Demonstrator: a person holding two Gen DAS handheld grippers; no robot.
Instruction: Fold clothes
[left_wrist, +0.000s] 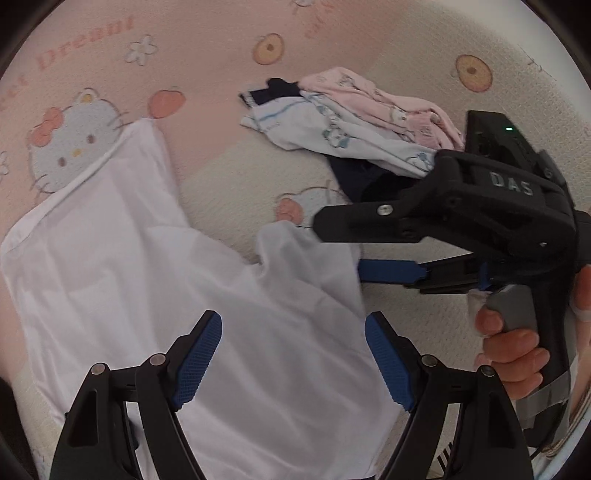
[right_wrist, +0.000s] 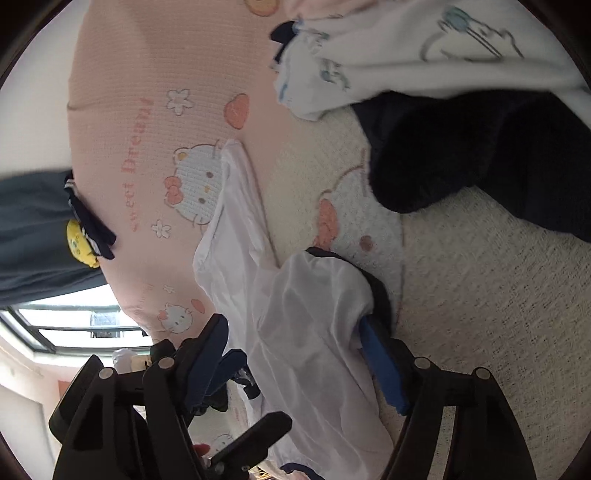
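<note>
A thin white garment (left_wrist: 147, 266) lies spread on the bed, running from a hemmed edge at the upper left down to the bottom of the left wrist view. My left gripper (left_wrist: 293, 354) hovers open above its lower part, with cloth showing between the blue pads (left_wrist: 199, 358). My right gripper (left_wrist: 336, 245) comes in from the right. Its jaws stand apart, and a raised corner of the white garment (right_wrist: 314, 306) is draped over its right finger (right_wrist: 384, 365). My left gripper (right_wrist: 236, 373) shows at the lower left of the right wrist view.
A pile of pink and white printed clothes (left_wrist: 351, 122) lies on a navy garment (left_wrist: 354, 177) at the far right of the pink and cream cartoon-cat bedsheet (left_wrist: 221, 74). A hand (left_wrist: 509, 350) holds the right gripper's handle. Dark blue clothing (right_wrist: 33, 229) and a window (right_wrist: 74, 321) are at the left.
</note>
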